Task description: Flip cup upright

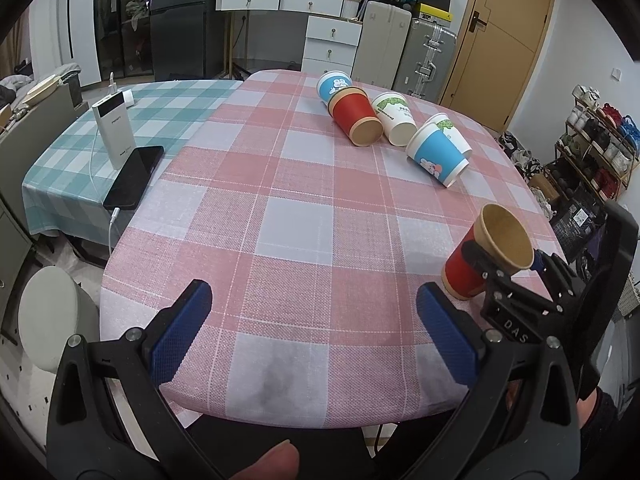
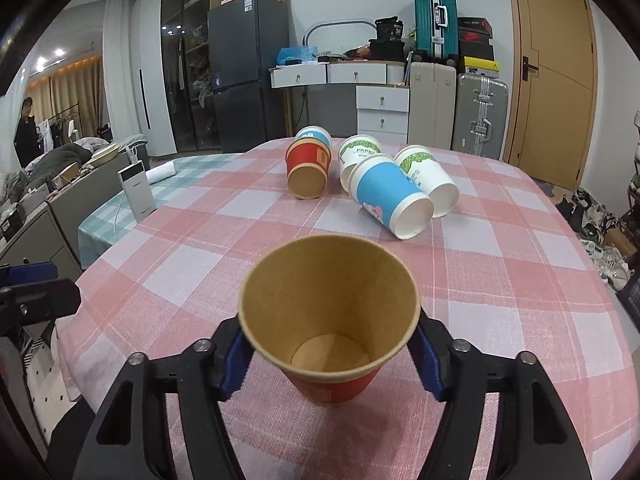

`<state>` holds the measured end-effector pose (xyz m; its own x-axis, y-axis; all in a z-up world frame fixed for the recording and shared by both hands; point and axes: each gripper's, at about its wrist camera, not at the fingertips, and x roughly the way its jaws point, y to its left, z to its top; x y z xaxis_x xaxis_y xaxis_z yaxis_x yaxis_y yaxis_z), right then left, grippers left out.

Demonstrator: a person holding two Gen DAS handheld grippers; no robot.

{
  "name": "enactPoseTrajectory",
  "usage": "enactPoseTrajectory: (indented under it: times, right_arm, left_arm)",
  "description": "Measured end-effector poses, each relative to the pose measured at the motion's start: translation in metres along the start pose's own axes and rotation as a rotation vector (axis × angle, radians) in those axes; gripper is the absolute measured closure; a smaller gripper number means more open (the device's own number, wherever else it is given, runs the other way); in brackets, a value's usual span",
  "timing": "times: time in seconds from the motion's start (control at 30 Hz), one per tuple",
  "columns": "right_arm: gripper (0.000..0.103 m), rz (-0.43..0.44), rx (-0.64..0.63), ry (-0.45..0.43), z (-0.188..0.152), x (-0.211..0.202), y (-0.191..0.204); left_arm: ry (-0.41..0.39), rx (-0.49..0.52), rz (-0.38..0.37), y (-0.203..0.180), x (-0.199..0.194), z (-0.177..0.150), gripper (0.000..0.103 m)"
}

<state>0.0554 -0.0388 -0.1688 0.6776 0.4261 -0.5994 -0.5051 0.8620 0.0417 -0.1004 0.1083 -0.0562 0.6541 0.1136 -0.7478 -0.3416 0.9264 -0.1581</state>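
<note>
Blue fingers (image 2: 236, 364) of the right gripper (image 2: 330, 360) pinch the red cup (image 2: 328, 320) just under its rim, one pad on each side, mouth up and tipped a little away from the wrist. Its base looks to be on or just above the pink checked tablecloth (image 2: 500, 280); I can't tell if it is fully seated. Over on the other side, the left gripper (image 1: 314, 328) hangs with fingers spread wide and nothing between them, the red cup off to its right.

Ahead of the right fingers, well apart, the other cups (image 2: 392, 196) lie on their sides in a cluster.

Risks from here: let go while the cup leans and it could topple forward. Squeeze too hard and the thin paper wall may buckle. A pad dragging the rim on the way out could tip it too.
</note>
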Motion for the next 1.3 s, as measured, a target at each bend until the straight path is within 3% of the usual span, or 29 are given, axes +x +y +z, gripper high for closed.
enactPoseTrajectory:
  times: [0.03, 0.2, 0.47, 0.67, 0.8, 1.3]
  right_arm:
    - [0.015, 0.004, 0.008, 0.002, -0.001, -0.001, -0.001]
    - [0.005, 0.021, -0.005, 0.008, -0.004, -0.009, -0.001]
    - [0.005, 0.046, 0.075, 0.059, -0.014, -0.034, -0.024]
    - [0.003, -0.017, 0.105, -0.032, -0.005, -0.075, -0.037]
    - [0.0, -0.018, 0.123, -0.046, 0.007, -0.093, -0.041]
    - [0.0, -0.017, 0.22, 0.026, 0.012, -0.098, -0.052]
  left_arm:
    - [0.002, 0.001, 0.0, 0.0, 0.0, -0.001, 0.001]
    - [0.011, 0.005, -0.006, -0.003, 0.002, 0.0, 0.001]
    - [0.004, 0.03, -0.025, -0.017, 0.004, 0.005, 0.001]
    - [-0.006, 0.062, -0.046, -0.036, 0.007, 0.01, 0.001]
    - [-0.013, 0.094, -0.059, -0.052, 0.008, 0.012, 0.001]
    - [-0.054, 0.179, -0.03, -0.094, 0.007, 0.018, 0.001]
